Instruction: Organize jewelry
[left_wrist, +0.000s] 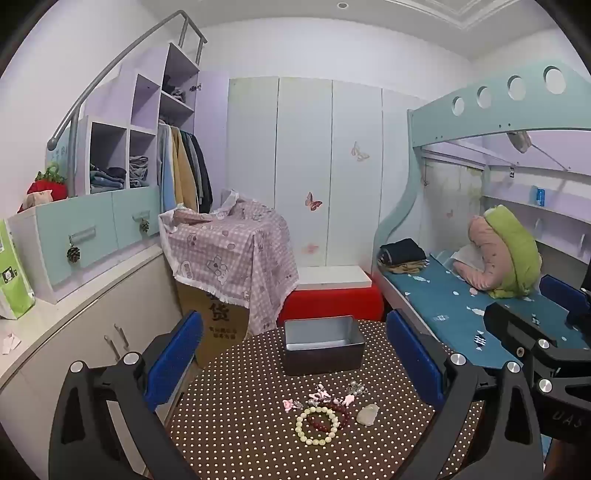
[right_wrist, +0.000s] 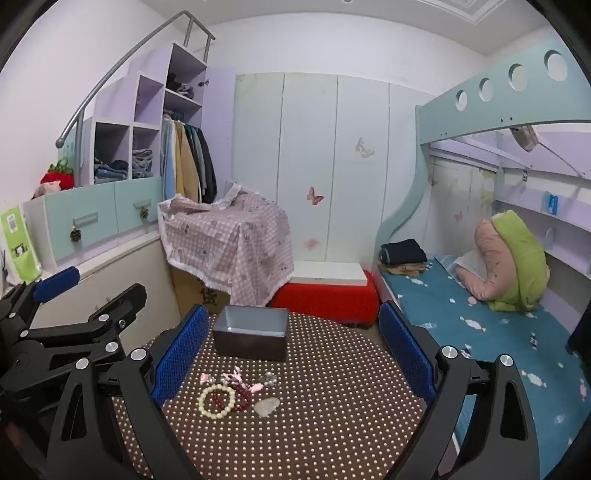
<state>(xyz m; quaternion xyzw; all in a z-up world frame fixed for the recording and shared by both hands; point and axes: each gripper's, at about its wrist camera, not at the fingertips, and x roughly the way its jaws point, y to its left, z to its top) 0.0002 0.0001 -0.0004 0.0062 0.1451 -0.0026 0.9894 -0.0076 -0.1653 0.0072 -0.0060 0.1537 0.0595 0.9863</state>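
A round table (left_wrist: 258, 443) (right_wrist: 332, 424) with a brown dotted cloth carries a small pile of jewelry. A cream bead bracelet (left_wrist: 317, 424) (right_wrist: 217, 400) lies in front, with a dark red bead bracelet (left_wrist: 338, 415) (right_wrist: 242, 397) partly inside it. A pale stone pendant (left_wrist: 367, 414) (right_wrist: 266, 407) lies to their right, and pink and silvery small pieces (left_wrist: 332, 397) (right_wrist: 236, 378) lie behind. An empty dark metal box (left_wrist: 322, 345) (right_wrist: 251, 334) stands further back. My left gripper (left_wrist: 295, 363) hovers open over the pile. My right gripper (right_wrist: 293, 352) is open, with the pile toward its left finger.
A cloth-covered cardboard box (left_wrist: 229, 254) and a red stool (left_wrist: 332, 299) stand behind the table. A bunk bed (left_wrist: 480, 302) with folded clothes and a pillow runs along the right. A low cabinet (left_wrist: 74, 332) with shelves lines the left wall.
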